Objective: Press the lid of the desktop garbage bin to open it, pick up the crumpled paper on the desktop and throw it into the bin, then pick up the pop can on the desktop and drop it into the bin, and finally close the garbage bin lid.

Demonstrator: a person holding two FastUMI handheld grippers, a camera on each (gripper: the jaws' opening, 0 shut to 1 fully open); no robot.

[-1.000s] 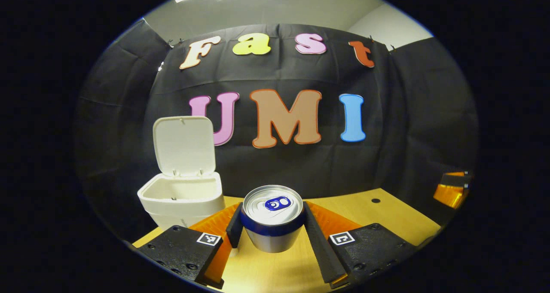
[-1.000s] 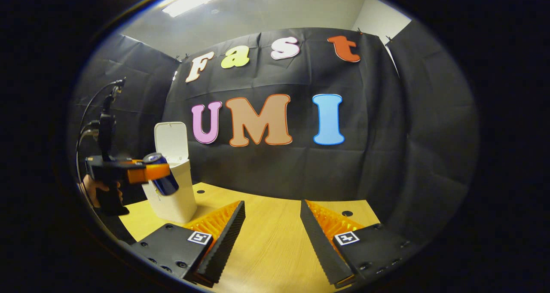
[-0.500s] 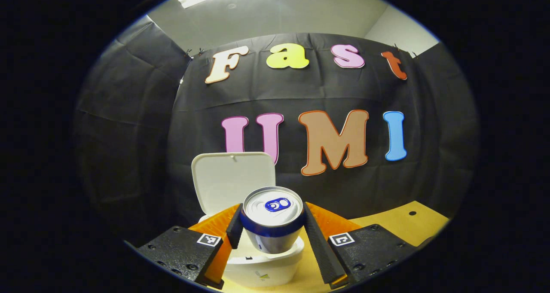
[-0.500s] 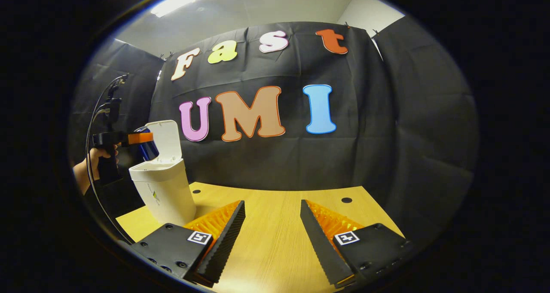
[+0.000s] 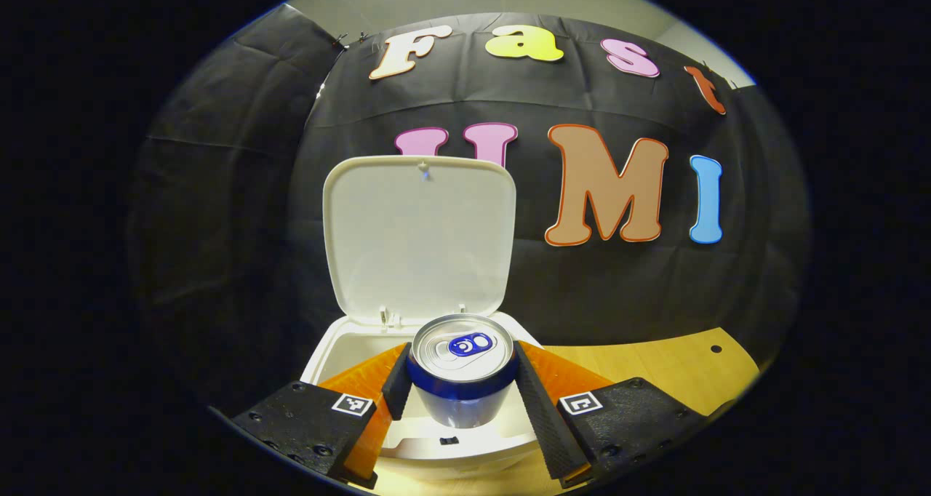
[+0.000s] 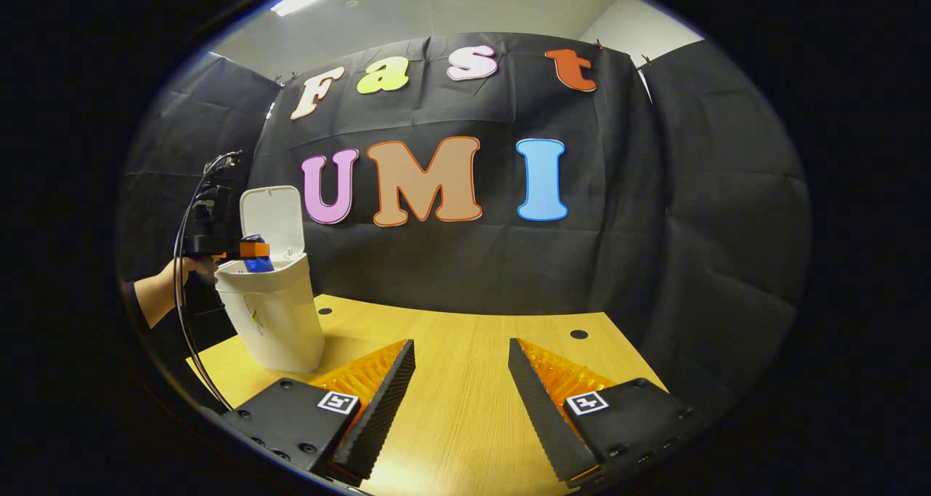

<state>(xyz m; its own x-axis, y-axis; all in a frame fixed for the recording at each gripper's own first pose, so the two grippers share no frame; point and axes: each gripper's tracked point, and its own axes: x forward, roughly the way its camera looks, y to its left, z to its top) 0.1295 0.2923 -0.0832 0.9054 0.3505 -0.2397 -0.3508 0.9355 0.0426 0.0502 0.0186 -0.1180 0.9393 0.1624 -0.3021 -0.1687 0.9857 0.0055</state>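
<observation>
On wood desk [image 6: 465,380], white bin [image 6: 273,314] w/ lid up.

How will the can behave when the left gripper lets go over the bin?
The pop can hangs upright above the open bin, so it should drop straight in. Smooth and round, it may slip out fast. It looks light, so it may bounce.

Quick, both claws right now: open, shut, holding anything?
Left claw: shut on the can, held over the open bin.
Right claw: open, holding nothing, above the table.
</observation>
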